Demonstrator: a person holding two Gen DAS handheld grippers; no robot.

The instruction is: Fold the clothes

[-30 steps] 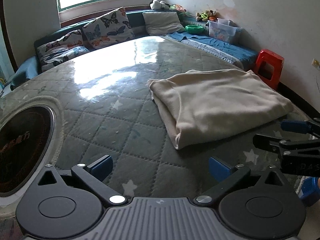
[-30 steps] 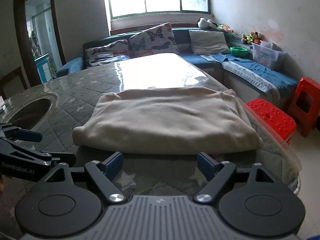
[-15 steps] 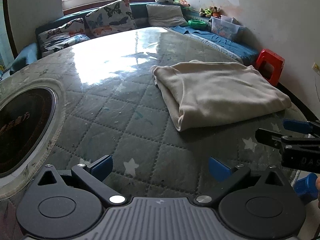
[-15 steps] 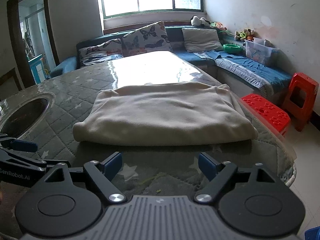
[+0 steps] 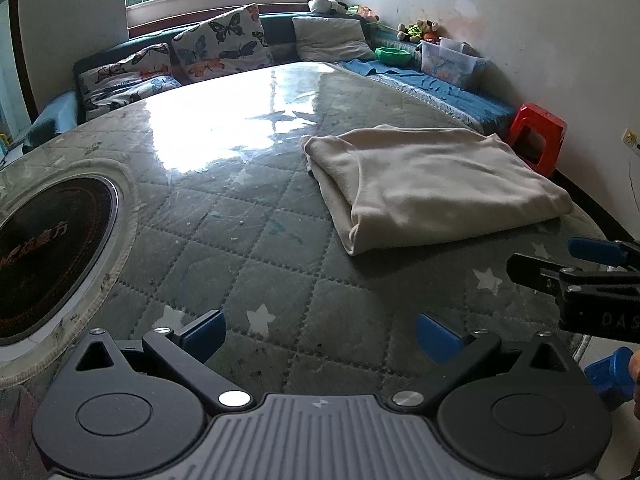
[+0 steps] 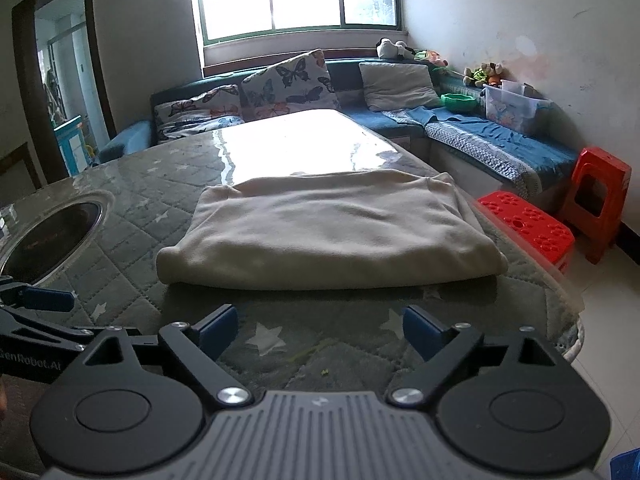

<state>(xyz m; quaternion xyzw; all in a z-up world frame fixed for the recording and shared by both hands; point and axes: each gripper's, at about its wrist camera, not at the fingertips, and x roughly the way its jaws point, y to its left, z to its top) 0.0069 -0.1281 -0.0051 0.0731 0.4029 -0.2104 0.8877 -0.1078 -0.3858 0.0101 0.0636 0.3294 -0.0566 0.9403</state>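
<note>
A beige garment (image 5: 432,184) lies folded flat on the quilted green table, toward its right edge; it also shows in the right wrist view (image 6: 328,232). My left gripper (image 5: 320,336) is open and empty, held above the table's near side, well short of the garment. My right gripper (image 6: 320,330) is open and empty, just in front of the garment's near folded edge. The right gripper shows side-on in the left wrist view (image 5: 576,276). The left gripper shows at the left edge of the right wrist view (image 6: 36,320).
A round dark cooktop inset (image 5: 44,256) sits in the table at the left. A sofa with butterfly cushions (image 5: 216,52) runs behind. Red stools (image 6: 528,232) stand by the table's right edge. The table edge (image 6: 568,320) is close on the right.
Both grippers have drawn back and up from the garment, so it sits farther off in both views. The garment has not moved. Both grippers stay open.
</note>
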